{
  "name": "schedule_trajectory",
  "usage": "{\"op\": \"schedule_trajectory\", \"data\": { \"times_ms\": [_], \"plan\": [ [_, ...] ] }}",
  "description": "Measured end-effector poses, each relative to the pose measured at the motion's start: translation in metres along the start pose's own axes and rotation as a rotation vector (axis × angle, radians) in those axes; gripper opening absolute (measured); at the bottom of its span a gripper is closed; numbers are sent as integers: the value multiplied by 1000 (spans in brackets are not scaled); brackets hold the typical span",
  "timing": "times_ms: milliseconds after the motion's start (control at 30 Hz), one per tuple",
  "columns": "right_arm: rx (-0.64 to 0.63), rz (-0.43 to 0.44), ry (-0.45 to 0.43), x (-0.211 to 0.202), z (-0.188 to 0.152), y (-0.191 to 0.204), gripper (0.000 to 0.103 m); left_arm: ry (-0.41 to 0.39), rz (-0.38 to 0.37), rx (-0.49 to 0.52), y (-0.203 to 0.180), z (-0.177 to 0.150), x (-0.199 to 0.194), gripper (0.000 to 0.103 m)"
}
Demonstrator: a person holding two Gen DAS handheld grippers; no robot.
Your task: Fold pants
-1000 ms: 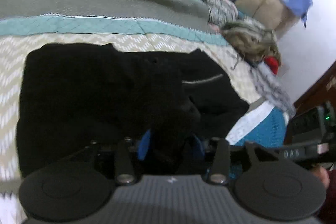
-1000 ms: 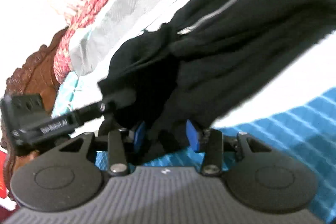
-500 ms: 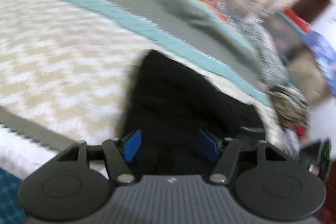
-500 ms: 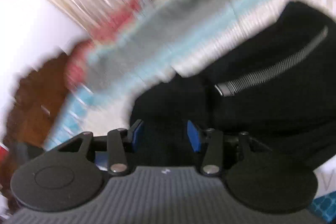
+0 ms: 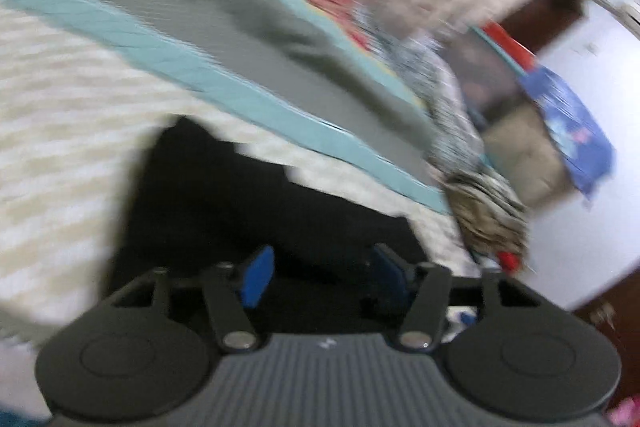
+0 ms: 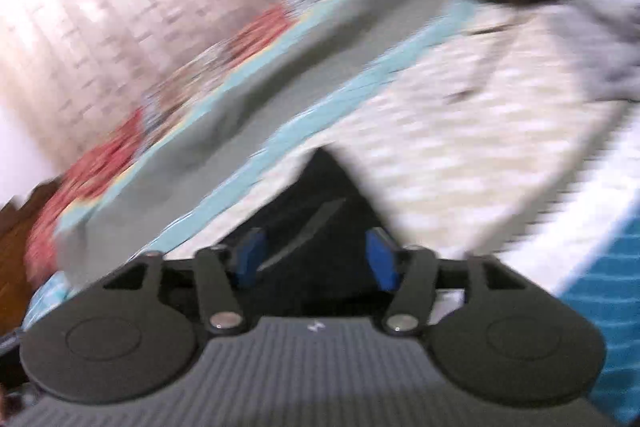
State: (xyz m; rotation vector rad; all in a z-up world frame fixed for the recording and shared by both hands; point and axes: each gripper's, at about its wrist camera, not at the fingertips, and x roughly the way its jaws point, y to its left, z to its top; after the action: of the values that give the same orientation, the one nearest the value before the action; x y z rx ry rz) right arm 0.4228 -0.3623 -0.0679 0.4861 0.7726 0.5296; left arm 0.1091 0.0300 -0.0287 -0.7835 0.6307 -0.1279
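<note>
Both views are blurred. The black pants (image 5: 256,211) lie flat on the bed, on the cream zigzag part of the quilt (image 5: 52,115), with a teal band (image 5: 224,95) and a grey band (image 5: 208,7) running across the bedding beyond them.

In the left wrist view the left claw (image 5: 322,277) stands open, its blue pads spread apart with nothing between them; it sits over the near edge of the pants, and I cannot tell whether it touches the cloth. To the right, at the far edge of the bed, sit a heap of patterned cloth (image 5: 486,211) and a blue cloth (image 5: 576,139) draped over a tan cushion.

In the right wrist view the right claw (image 6: 316,259) is open too, pads wide and holding nothing. A corner of the pants (image 6: 324,211) shows between the pads, with a pale zipper line (image 6: 316,227) crossing it. Cream quilt (image 6: 480,147) lies to the right, and a blue striped cloth (image 6: 608,287) at the lower right edge.
</note>
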Motion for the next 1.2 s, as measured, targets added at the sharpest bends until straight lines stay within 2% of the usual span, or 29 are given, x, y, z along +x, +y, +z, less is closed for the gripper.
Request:
{"op": "schedule_trajectory", "data": {
  "times_ms": [67, 133, 233, 267, 300, 333, 367, 400, 433, 500, 533, 600, 700, 800, 867, 933, 1000, 1033, 1100, 1200],
  "plan": [
    [46, -6, 3, 3, -2, -12, 65, 60, -70, 25, -19, 5, 31, 41],
    [74, 1, 25, 12, -3, -20, 65, 120, -70, 34, -30, 8, 65, 34],
    [80, 30, 53, 24, -6, -17, 65, 198, -14, -15, -22, 5, 114, 21],
    [67, 34, 66, 23, -6, -16, 64, 214, 70, -18, -14, 3, 129, 7],
    [60, 30, 90, 27, -7, -16, 64, 220, 107, -48, -4, 1, 138, 6],
    [61, 28, 110, 30, -10, -17, 64, 207, 74, -121, 8, 1, 142, 6],
    [59, 31, 109, 30, -12, -14, 60, 199, 53, -187, 15, 1, 141, 6],
    [50, 56, 140, 32, -13, -11, 27, 204, 57, -200, 14, 3, 140, 6],
    [61, 78, 172, 33, -10, -6, 19, 208, 75, -167, 7, 5, 137, 6],
    [37, 119, 141, 23, -7, 9, 19, 207, 113, -88, -16, 11, 126, 5],
    [20, 149, 122, 17, -5, 17, 19, 189, 101, -78, -24, 14, 119, 14],
    [-19, 219, 96, 4, -2, 41, 19, 136, 43, -78, -37, 28, 96, 46],
    [-140, 304, 91, -7, -6, 89, 19, 102, 2, -13, -68, 47, 79, 73],
    [-289, 362, 124, -8, -23, 137, 19, 138, -14, 96, -99, 57, 76, 94],
    [-382, 381, 139, -6, -38, 165, 19, 176, 16, 177, -112, 56, 78, 99],
    [-457, 395, 146, -6, -51, 185, 19, 190, 91, 239, -113, 54, 77, 91],
    [-490, 427, 165, -6, -60, 202, 19, 199, 123, 262, -107, 52, 74, 23],
    [-507, 433, 170, -8, -65, 211, 19, 193, 134, 241, -100, 53, 69, 17],
    [-539, 446, 173, -7, -71, 222, 19, 160, 82, 182, -82, 56, 47, 17],
    [-549, 495, 212, -2, -81, 237, 19, 113, 133, 191, -59, 55, 15, 16]
  ]
}}
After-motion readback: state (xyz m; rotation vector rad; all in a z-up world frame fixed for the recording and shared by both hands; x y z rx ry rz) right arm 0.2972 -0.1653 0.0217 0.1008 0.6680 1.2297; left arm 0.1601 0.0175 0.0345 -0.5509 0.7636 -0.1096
